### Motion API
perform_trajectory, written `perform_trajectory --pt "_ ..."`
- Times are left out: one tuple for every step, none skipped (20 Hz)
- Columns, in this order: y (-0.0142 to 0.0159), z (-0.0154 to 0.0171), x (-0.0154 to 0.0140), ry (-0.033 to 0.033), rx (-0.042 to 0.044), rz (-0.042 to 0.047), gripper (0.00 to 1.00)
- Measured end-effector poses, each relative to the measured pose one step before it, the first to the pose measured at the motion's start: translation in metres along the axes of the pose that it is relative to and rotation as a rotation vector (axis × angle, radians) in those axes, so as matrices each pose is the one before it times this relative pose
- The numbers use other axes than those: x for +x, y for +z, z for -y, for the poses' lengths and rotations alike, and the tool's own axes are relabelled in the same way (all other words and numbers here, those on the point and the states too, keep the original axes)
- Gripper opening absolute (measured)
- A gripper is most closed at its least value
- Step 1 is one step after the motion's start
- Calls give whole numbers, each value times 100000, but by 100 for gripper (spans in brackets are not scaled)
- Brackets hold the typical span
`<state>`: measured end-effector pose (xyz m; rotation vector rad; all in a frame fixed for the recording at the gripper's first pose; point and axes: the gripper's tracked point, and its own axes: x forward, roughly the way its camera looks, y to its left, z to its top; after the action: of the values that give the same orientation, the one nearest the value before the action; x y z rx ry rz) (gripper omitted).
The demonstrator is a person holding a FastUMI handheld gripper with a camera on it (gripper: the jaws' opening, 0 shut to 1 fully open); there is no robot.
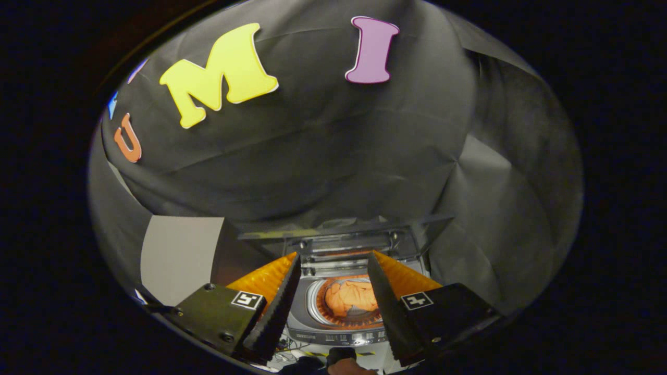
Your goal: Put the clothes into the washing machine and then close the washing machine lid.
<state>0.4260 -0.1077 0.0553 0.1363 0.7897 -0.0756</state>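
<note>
A grey top-loading washing machine (312, 325) stands below and beyond my fingers, seen from above. Its lid (344, 240) is raised at the back, leaving the drum open. An orange garment (353, 298) lies bunched inside the round drum. My gripper (333, 258) hangs above the machine, open, with nothing between the fingers. Through the gap between the two fingers I see the drum and the garment well below them.
A pale grey panel (180, 255) stands to the left of the machine. Black cloth hangs behind and to the right. Some cables (286, 354) lie by the machine's front, and a bit of a person's hand (346, 367) shows under the gripper.
</note>
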Motion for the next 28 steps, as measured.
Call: perform_trajectory --pt "617 -146 380 270 -778 -34 82" --pt "370 -286 408 334 -670 -458 82" --pt "400 -226 551 509 -343 -831 82" --pt "144 -162 771 -11 284 -1605 82" --pt "181 -61 556 -183 646 -1553 82" --pt "395 -1 561 -131 42 -990 82" --pt "33 -17 744 -480 -378 -1005 82" --pt "271 -58 496 -37 -376 -1135 82" --pt "192 -163 795 133 -344 -1249 82" --pt "3 -25 518 -57 -216 -1229 82" --pt "129 -50 432 -344 -189 -751 82" --pt "-200 44 48 -263 -203 -410 82" --pt "48 16 326 -204 -79 -324 82" --pt "74 -96 544 40 18 85 82" --pt "96 -25 364 -31 -94 -174 82" --pt "-33 123 330 -300 -321 -131 82" --pt "-10 78 249 -527 -220 -102 82" --pt "-203 140 335 -691 -286 -203 82" --pt "56 120 290 -772 -95 591 82" --pt "106 -17 316 -822 -274 1530 82" --pt "-290 98 94 -815 -306 -558 82" --pt "102 -21 -15 -749 -713 1693 82" --pt "-129 6 185 -1042 -727 535 82" --pt "-80 19 -90 -812 -628 646 82" --pt "-37 58 -23 -794 -325 434 82" --pt "-124 21 -16 -537 94 444 82" --pt "-22 -23 -70 -200 689 747 83" --pt "-57 16 -32 -27 658 837 83"
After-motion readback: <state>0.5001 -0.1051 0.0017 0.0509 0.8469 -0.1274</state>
